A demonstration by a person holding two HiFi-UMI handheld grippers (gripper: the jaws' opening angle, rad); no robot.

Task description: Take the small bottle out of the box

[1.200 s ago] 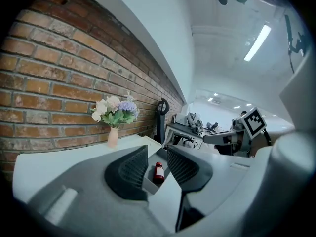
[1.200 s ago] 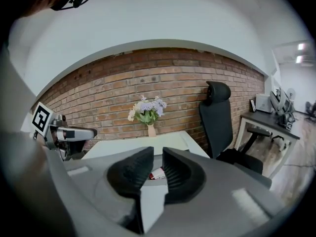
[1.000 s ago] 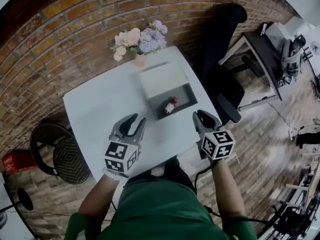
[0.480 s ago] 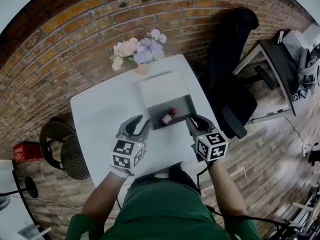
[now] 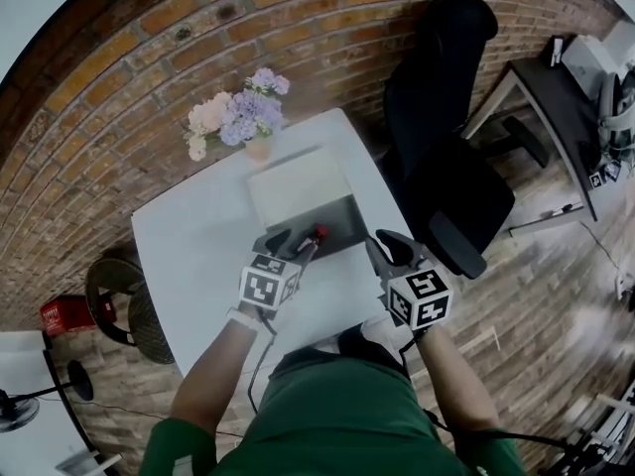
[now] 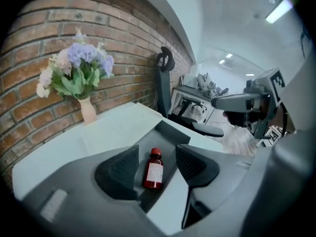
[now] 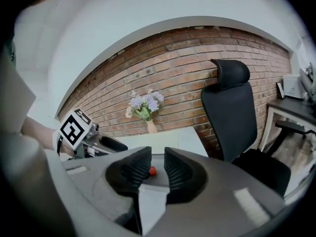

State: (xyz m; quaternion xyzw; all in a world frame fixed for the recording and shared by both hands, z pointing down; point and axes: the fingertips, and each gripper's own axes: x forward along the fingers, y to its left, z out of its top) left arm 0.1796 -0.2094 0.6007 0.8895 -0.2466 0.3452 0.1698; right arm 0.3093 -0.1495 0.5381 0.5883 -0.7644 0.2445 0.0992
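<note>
You're on the reach: your left gripper (image 6: 157, 153), its jaws just opened wide, frames the bottle (image 6: 153, 172) lying in the box (image 6: 173, 135), pads not touching it. Lower, then close. Your right gripper (image 7: 158, 168) hangs empty, jaws narrowly apart.

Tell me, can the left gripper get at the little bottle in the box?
Probably yes. The jaws of the left gripper have just been opening; the small bottle lies between them, not yet pinched. The box is open on top.
</note>
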